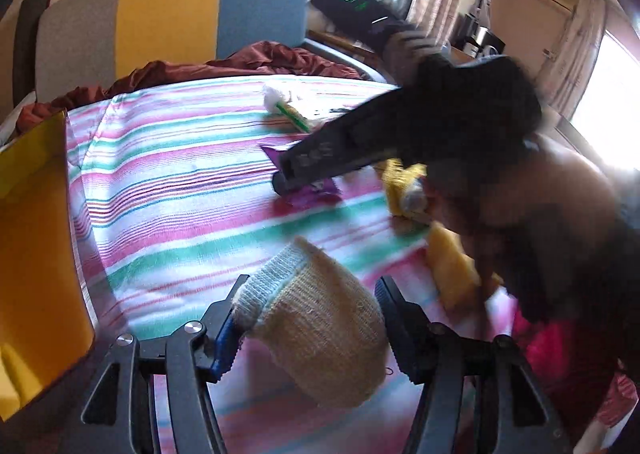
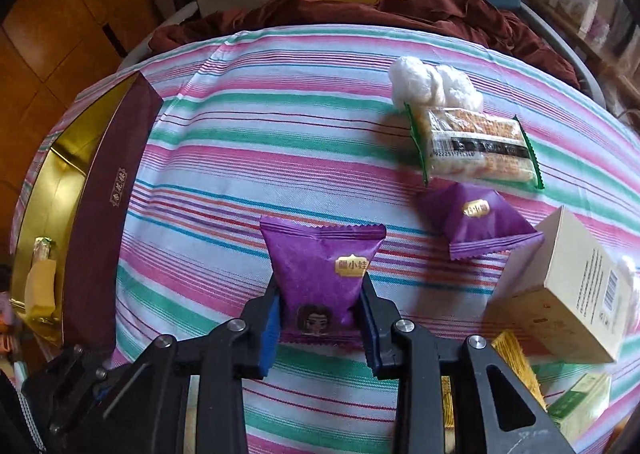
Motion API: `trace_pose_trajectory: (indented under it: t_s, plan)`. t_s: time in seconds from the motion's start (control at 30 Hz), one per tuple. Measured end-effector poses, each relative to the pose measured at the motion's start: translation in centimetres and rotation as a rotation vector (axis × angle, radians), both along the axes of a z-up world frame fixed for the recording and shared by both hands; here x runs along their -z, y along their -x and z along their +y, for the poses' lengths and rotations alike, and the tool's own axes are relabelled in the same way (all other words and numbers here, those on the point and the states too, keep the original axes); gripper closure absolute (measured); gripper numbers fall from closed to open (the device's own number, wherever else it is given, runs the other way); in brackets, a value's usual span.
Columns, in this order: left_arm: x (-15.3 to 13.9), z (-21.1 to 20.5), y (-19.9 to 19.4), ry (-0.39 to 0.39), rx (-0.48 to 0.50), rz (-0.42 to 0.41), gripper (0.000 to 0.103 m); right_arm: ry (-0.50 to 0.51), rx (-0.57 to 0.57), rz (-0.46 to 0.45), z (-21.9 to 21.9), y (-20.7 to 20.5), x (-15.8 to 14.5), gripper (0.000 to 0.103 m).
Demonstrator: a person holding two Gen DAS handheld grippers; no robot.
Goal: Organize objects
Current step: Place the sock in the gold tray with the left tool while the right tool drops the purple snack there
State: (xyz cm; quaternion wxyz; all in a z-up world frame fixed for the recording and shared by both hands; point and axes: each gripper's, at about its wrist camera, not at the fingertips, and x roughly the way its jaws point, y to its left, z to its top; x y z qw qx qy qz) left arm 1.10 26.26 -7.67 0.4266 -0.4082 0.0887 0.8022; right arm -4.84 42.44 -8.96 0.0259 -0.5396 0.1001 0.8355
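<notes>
The striped cloth (image 2: 224, 158) fills the scene — woven cotton in pink, green and white bands, drawn smooth over the surface, with a crumpled maroon fabric (image 2: 360, 12) bunched along its far edge. On the left rim sits a long box (image 2: 110, 214): matte maroon outer wall, shiny gold lining, a couple of wrapped pieces lying inside. Between box and snacks there is a broad open run of bare cloth.

On the right it is crowded. A cream cardboard carton (image 2: 568, 290) lies tilted with its barcode face up, and beyond it a clear crinkly wrapper with green zigzag ends, the rice cracker pack (image 2: 476, 150), with a white fluffy bundle (image 2: 432, 84) touching its far end. A second purple sachet (image 2: 476, 220) rests just beside the cracker pack.

Now the right gripper (image 2: 320, 310) — its blue-padded jaws are clamped on the sides of the purple snack packet (image 2: 320, 266), a glossy pillow pouch with serrated seams, which lies near the centre of the cloth.

The left gripper (image 1: 310, 318) has a cream knitted sock (image 1: 316, 326) between its jaws, ribbed and soft; the left pad touches it, but whether the right one presses I cannot tell.
</notes>
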Motion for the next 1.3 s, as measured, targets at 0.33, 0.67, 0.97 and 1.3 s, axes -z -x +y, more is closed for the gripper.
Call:
trace_pose_trajectory:
  t_s: [0.33,0.67,0.97,1.3]
  plan:
    - [-7.1,-7.4,1.5,-0.09,-0.132,0.075,0.04,-0.093,-0.04,0.008,-1.2,0.3,0.2,0.069]
    - [-7.2,-21.5,12.8,0.041,-0.585,0.071,0.04,-0.123,-0.046,0.009,-1.5,0.3,0.3,0.069]
    - [-0.8,-24.9,17.2,0.216,-0.682,-0.005,0.039,-0.131,-0.048,0.012,-1.5,0.4,0.4,0.069]
    - [-0.5,-24.6,17.7,0.255,-0.672,0.009,0.035,-0.138,-0.051,0.014,-1.6,0.4,0.4,0.068]
